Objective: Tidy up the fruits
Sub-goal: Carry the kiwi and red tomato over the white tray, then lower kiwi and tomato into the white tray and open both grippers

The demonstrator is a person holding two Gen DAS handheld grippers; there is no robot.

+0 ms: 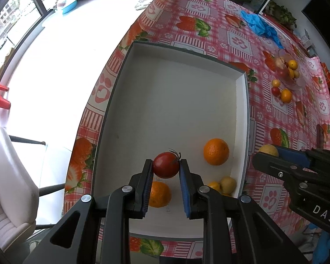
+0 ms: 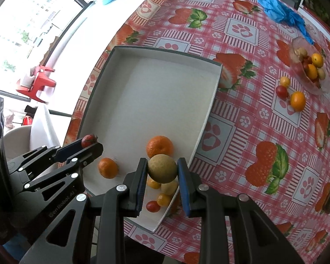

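Clamped between the blue pads of my left hand-held gripper (image 1: 166, 167) is a small red tomato (image 1: 166, 165), stem pointing toward 1 o'clock, hanging over the near end of the white box (image 1: 242, 101). My right hand-held gripper (image 2: 162, 169) is closed on a round yellow-green fruit (image 2: 162, 168), above the box's near right corner.

Handling judgement: the tomato looks thin-skinned and soft, so it should bruise or split under hard squeeze; best held across its widest girth, as now, stem clear of the pads. The yellow-green fruit looks firmer, smooth and likely to roll; hold across its middle too. Both seem light.

Count inside the box, right wrist view: two oranges (image 2: 160, 146), one at 12 o'clock of the held fruit, the other at 9 o'clock; below the pads one yellow fruit (image 2: 169, 188), two small yellow-orange ones (image 2: 164, 199) and one small red tomato (image 2: 153, 206). Six in total, though some may be hidden under the fingers.

Count on the bench (image 2: 253, 114), toward 2 o'clock: three loose fruits, namely one orange-yellow (image 2: 297, 101), one red (image 2: 281, 91), one small yellow (image 2: 285, 81). Just beyond them is a clear dish (image 2: 297, 66) with several more; I cannot count these surely. One blue crumpled bag (image 2: 279, 8) lies at the far edge.
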